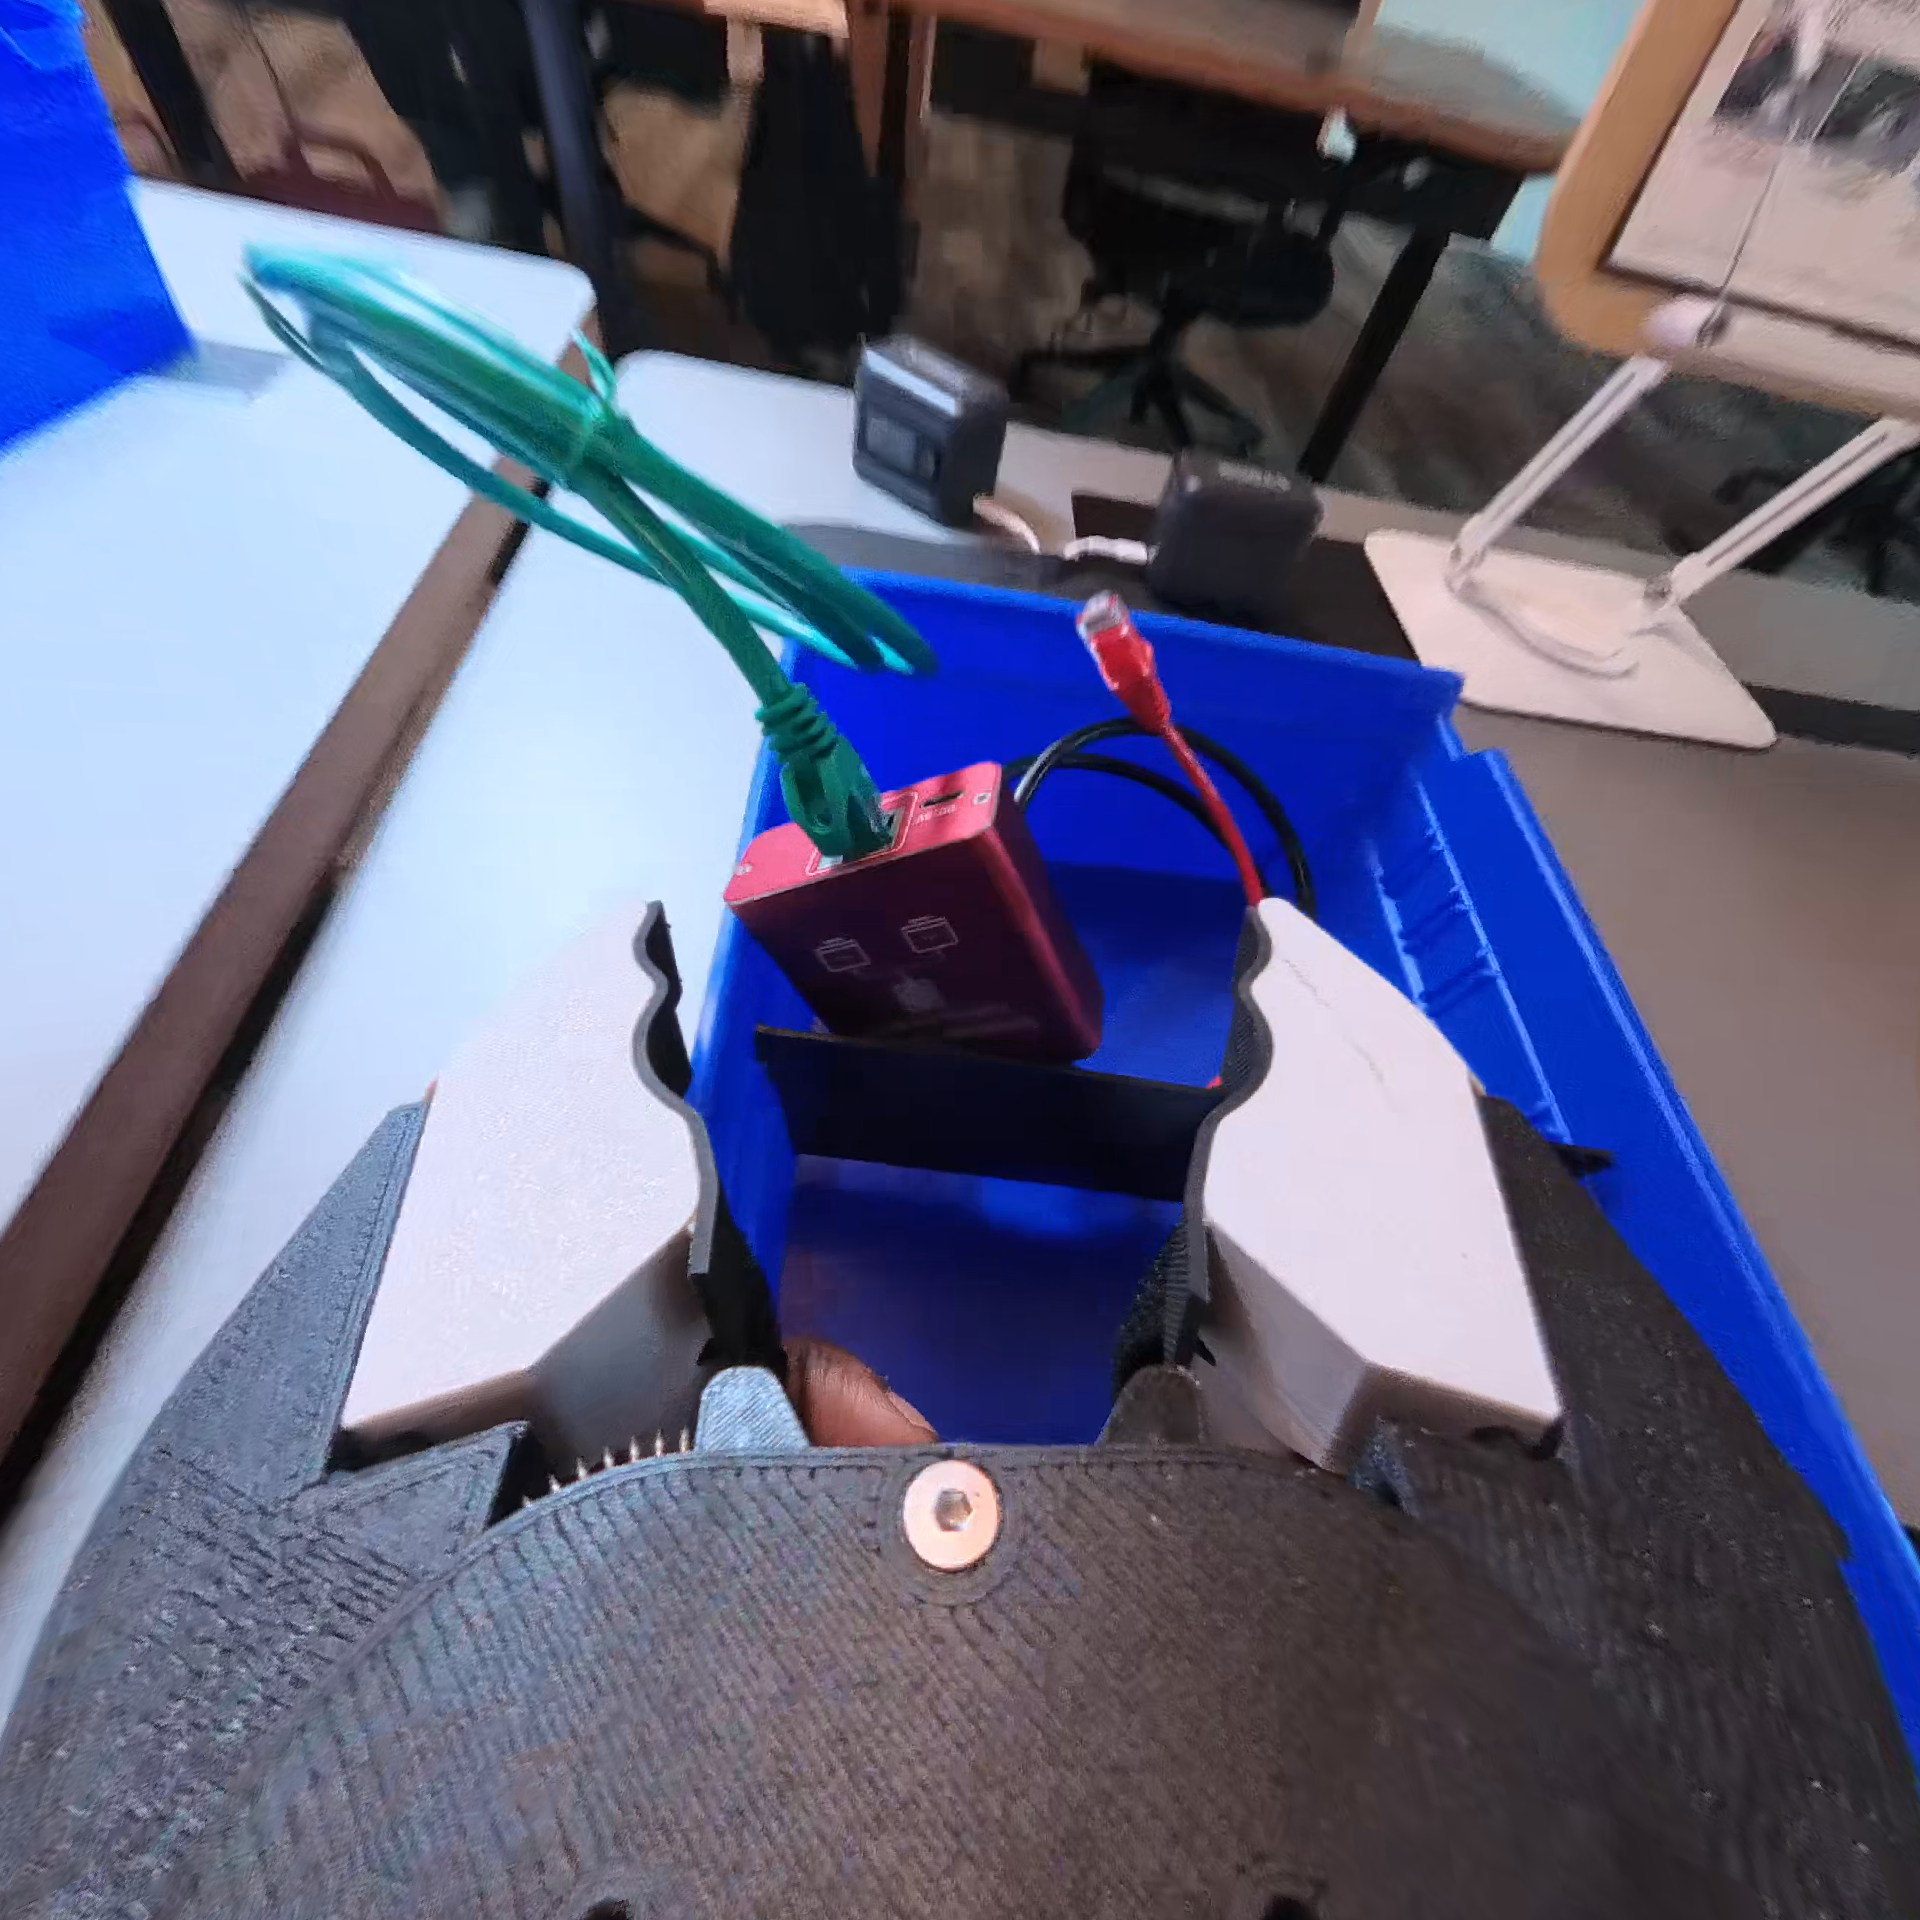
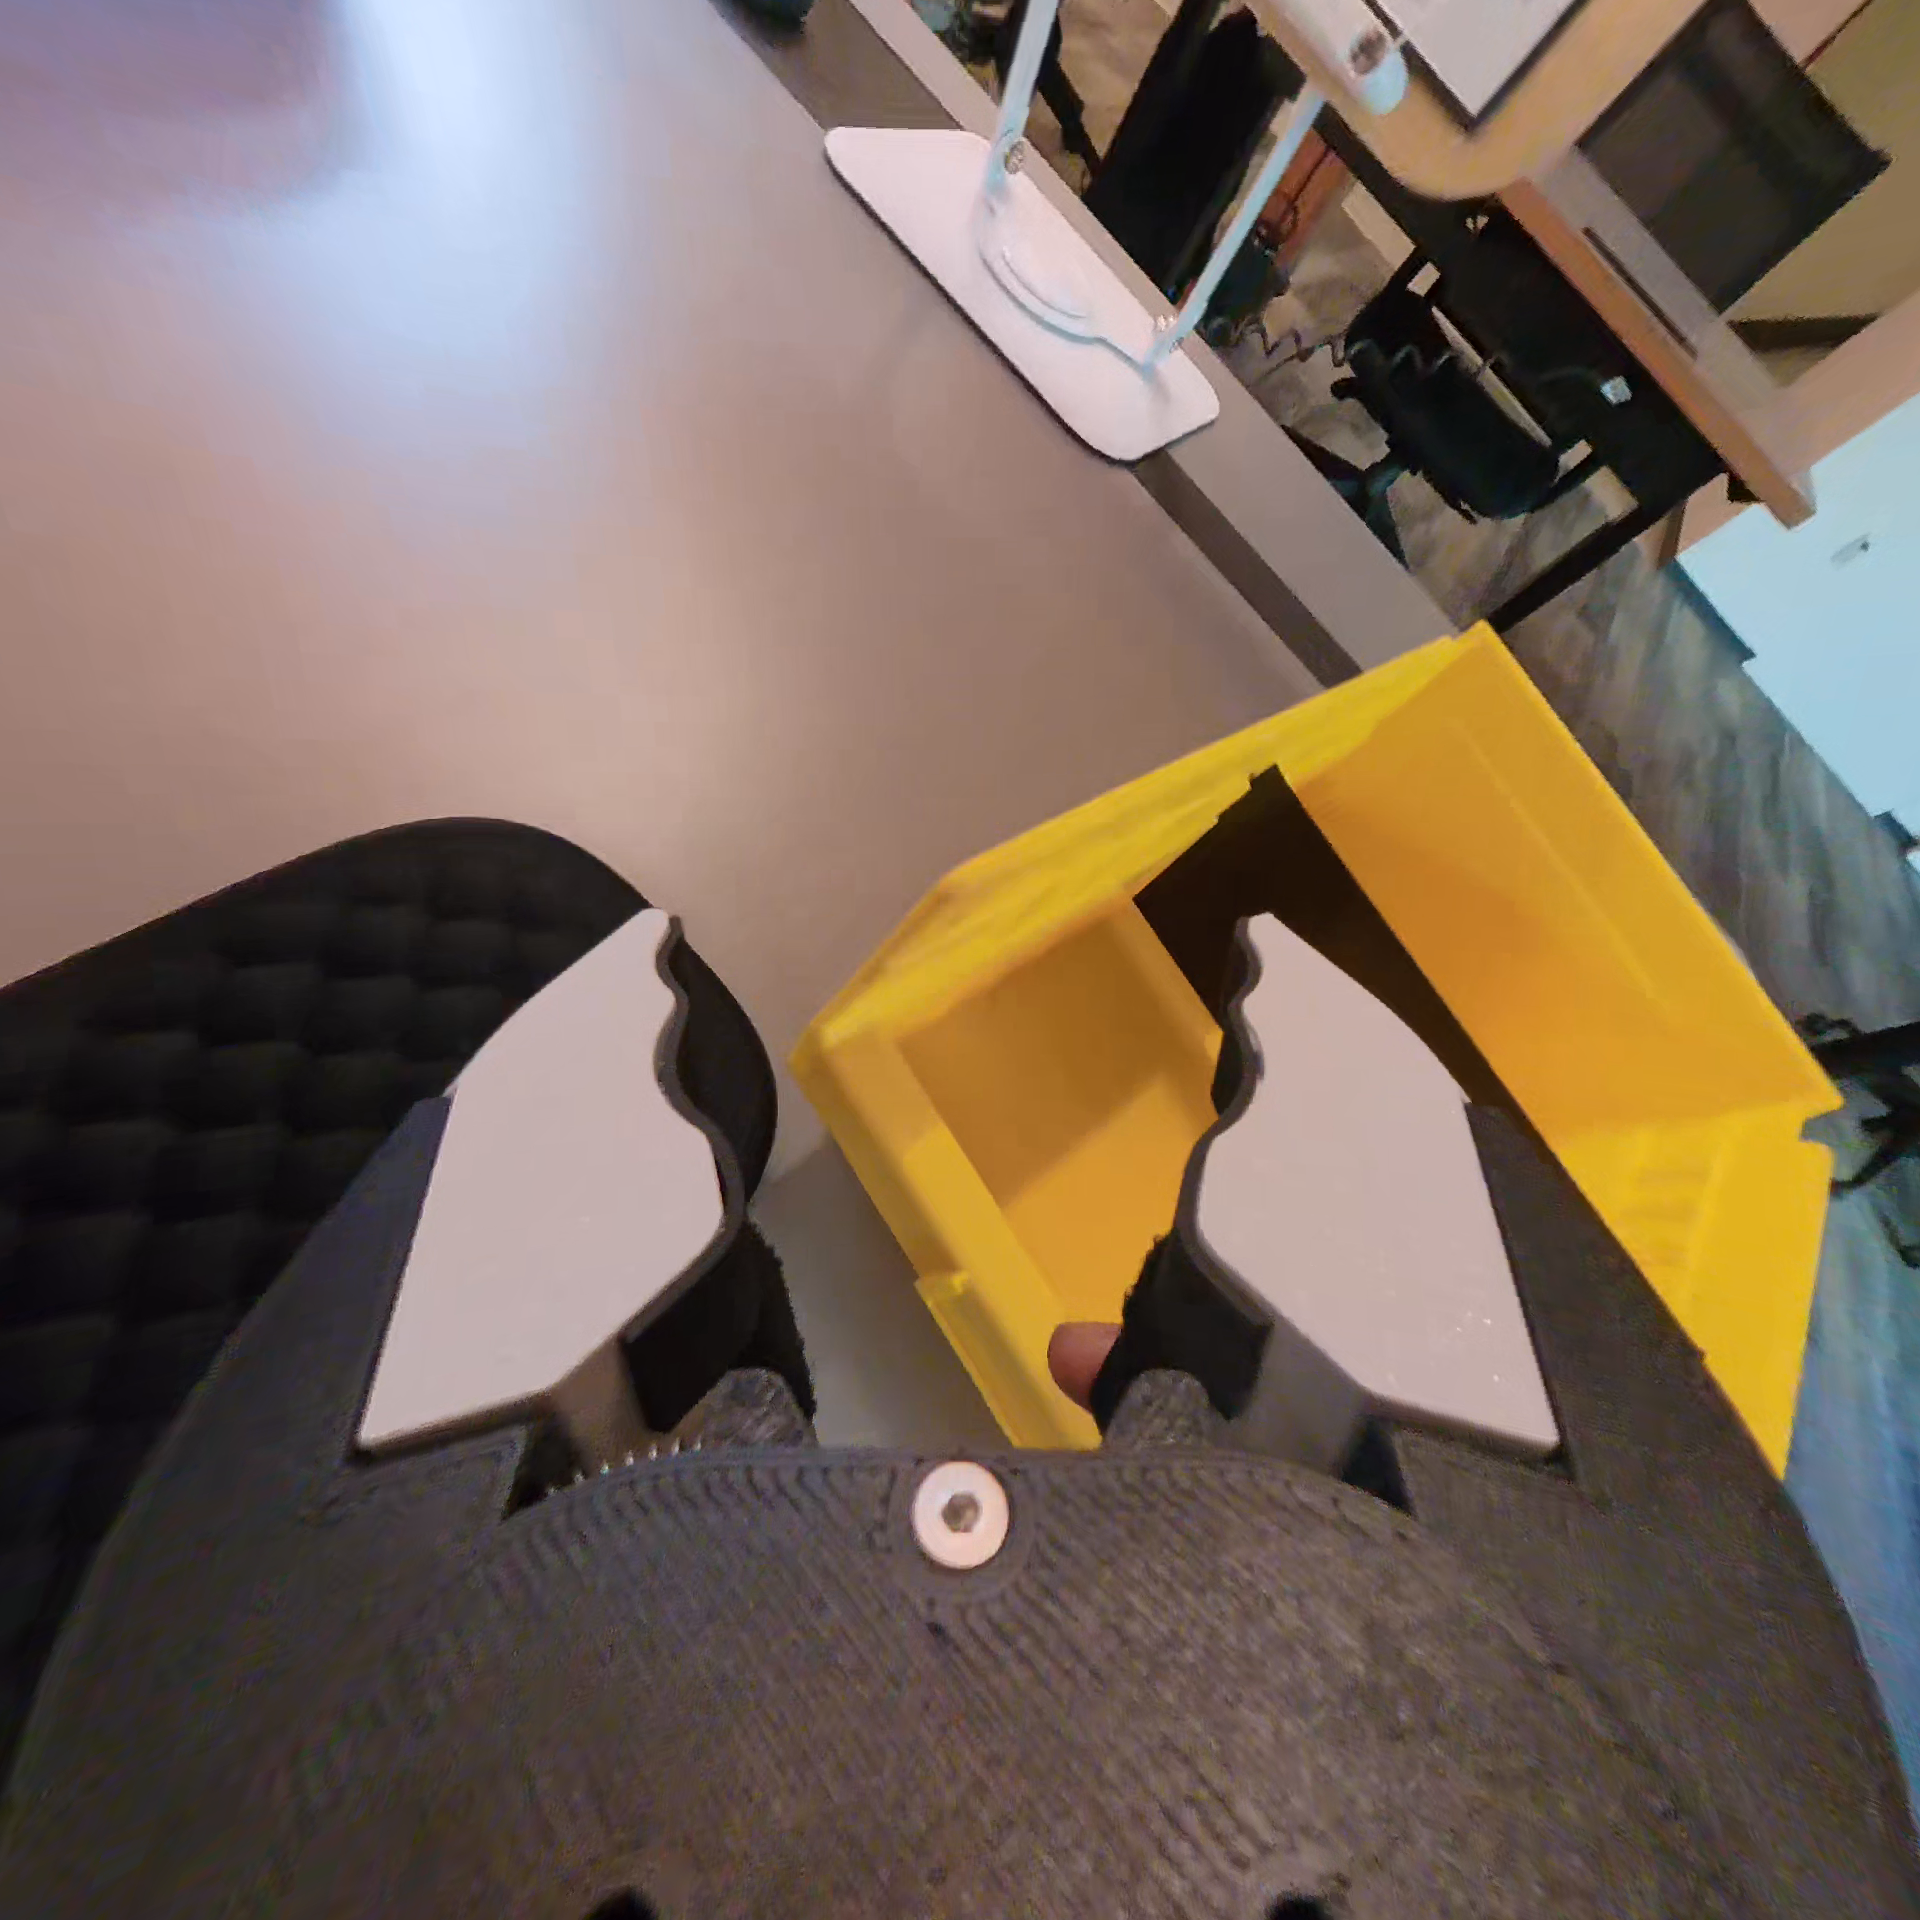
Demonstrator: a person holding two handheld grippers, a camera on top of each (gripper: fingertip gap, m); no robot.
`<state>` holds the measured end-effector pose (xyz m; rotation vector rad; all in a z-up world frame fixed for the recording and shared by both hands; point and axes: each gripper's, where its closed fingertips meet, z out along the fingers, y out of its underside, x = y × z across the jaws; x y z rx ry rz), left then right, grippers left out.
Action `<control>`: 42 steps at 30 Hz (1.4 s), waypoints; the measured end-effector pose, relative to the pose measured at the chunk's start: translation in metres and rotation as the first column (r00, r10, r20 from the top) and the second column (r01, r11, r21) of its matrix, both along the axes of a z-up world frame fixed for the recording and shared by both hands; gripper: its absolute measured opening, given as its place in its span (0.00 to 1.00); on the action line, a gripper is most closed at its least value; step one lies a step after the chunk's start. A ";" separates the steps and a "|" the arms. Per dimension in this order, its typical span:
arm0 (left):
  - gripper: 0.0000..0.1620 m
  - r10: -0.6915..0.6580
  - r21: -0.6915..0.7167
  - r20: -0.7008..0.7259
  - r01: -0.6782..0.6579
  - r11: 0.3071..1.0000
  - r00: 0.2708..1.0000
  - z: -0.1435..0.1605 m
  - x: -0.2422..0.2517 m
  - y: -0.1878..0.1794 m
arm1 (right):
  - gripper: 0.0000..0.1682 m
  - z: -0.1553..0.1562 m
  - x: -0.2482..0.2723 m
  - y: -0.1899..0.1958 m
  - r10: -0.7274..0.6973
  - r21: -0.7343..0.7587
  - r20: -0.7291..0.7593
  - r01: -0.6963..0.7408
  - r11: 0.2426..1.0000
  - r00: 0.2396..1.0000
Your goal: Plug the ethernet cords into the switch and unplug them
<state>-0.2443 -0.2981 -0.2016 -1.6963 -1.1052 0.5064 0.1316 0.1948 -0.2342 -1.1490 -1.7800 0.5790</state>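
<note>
A red metal switch (image 1: pixel 925 914) leans tilted inside a blue bin (image 1: pixel 1475 904), resting on a black divider (image 1: pixel 987 1112). A green ethernet cord (image 1: pixel 644 488) is plugged into the switch's upper end, and its coiled bundle sticks up to the left. A red ethernet cord (image 1: pixel 1143 696) stands in the bin with its clear plug free in the air. A black cable (image 1: pixel 1226 769) loops behind the switch. My left gripper (image 1: pixel 956 935) is open and empty, just in front of the switch. My right gripper (image 2: pixel 956 956) is open and empty over a yellow bin (image 2: pixel 1507 935).
A white lamp base (image 1: pixel 1558 634) stands beyond the blue bin and also shows in the right wrist view (image 2: pixel 1029 281). Two dark boxes (image 1: pixel 925 426) sit at the table's far edge. A black padded mat (image 2: pixel 260 1039) lies left of the yellow bin. A black divider (image 2: pixel 1247 883) crosses the yellow bin. Spacing between my two grippers at the tips: around 65 cm.
</note>
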 end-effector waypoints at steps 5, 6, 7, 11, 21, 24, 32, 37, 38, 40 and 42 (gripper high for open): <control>0.57 -0.032 -0.082 0.051 0.036 0.996 0.998 -0.012 -0.013 0.010 | 0.53 0.008 -0.001 -0.009 0.025 0.091 -0.008 -0.024 0.996 1.000; 0.57 -0.030 -0.120 0.059 0.037 0.992 0.998 -0.015 -0.014 0.010 | 0.52 0.011 -0.001 -0.010 0.031 0.093 -0.019 -0.030 0.995 0.999; 0.58 -0.016 -0.161 0.067 0.027 0.987 0.998 -0.018 -0.016 0.008 | 0.51 0.014 0.000 -0.010 0.034 0.097 -0.029 -0.031 0.995 0.999; 0.58 0.043 -0.247 0.082 -0.022 0.969 0.996 -0.027 -0.025 0.004 | 0.47 0.020 0.002 -0.010 0.041 0.128 -0.054 -0.034 0.991 0.998; 0.52 0.045 -0.321 -0.063 -0.063 0.945 0.997 -0.023 -0.027 0.004 | 0.44 0.020 0.006 -0.006 0.024 0.180 -0.054 -0.014 0.984 0.998; 0.51 0.010 -0.346 -0.144 -0.060 0.936 0.990 -0.014 -0.023 0.010 | 0.43 0.022 0.007 -0.006 0.024 0.185 -0.058 -0.013 0.983 0.998; 0.50 -0.050 -0.288 -0.339 -0.054 0.956 0.939 0.027 -0.007 0.027 | 0.42 0.023 0.006 -0.012 0.033 0.202 -0.050 -0.022 0.979 0.998; 0.40 -0.072 -0.257 -0.409 -0.039 0.966 0.910 0.044 0.004 0.033 | 0.42 0.026 0.002 -0.020 0.056 0.200 -0.060 -0.043 0.979 0.997; 0.37 -0.093 -0.249 -0.434 -0.020 0.968 0.896 0.048 0.009 0.037 | 0.42 0.025 0.001 -0.021 0.059 0.203 -0.060 -0.046 0.978 0.996; 0.31 -0.108 -0.189 -0.488 0.016 0.982 0.866 0.058 0.017 0.043 | 0.41 0.025 -0.001 -0.023 0.062 0.212 -0.056 -0.048 0.976 0.997; 0.31 -0.127 -0.210 -0.507 0.021 0.977 0.852 0.060 0.021 0.047 | 0.41 0.024 -0.003 -0.025 0.067 0.214 -0.055 -0.054 0.975 0.996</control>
